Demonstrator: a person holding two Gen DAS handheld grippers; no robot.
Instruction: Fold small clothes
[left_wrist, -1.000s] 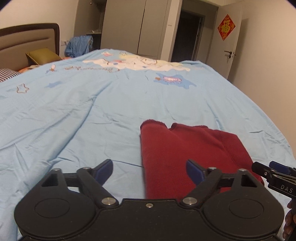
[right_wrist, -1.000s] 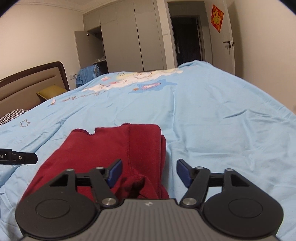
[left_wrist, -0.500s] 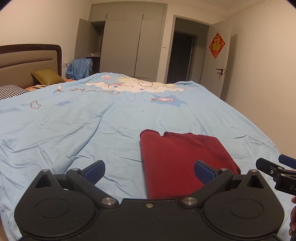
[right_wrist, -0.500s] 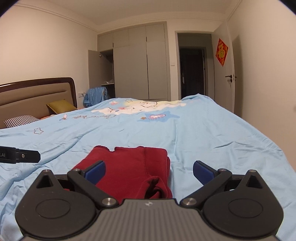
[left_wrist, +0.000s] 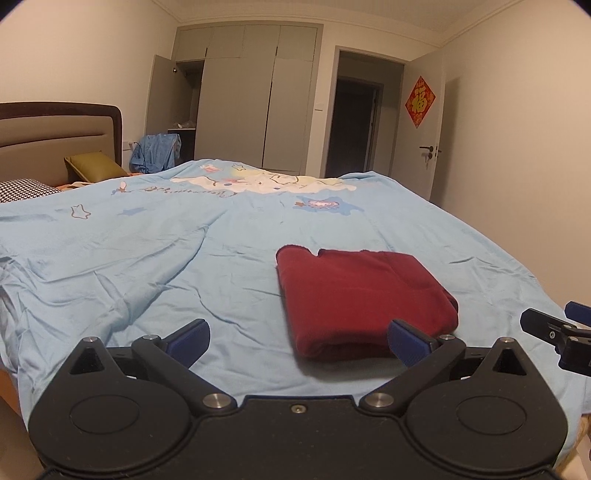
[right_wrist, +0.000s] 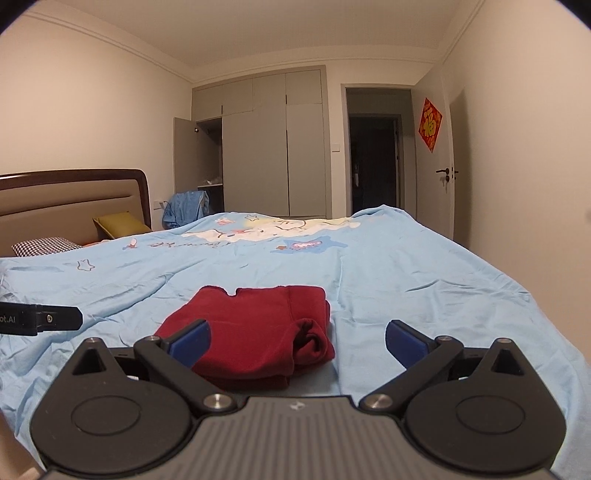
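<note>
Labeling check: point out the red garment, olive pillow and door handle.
red garment (left_wrist: 354, 291), left wrist view, middle of top layer.
olive pillow (left_wrist: 94, 167), left wrist view, centre of face.
door handle (right_wrist: 442, 171), right wrist view, lever.

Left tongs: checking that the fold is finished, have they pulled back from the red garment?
Yes. The left tongs have drawn back and up; the red garment now lies beyond their tips.

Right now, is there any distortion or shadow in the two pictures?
Left wrist view: fisheye bends the walls, corners dark, red garment sharp with a soft shadow in front. Right wrist view: same bending; the garment is clear.
</note>
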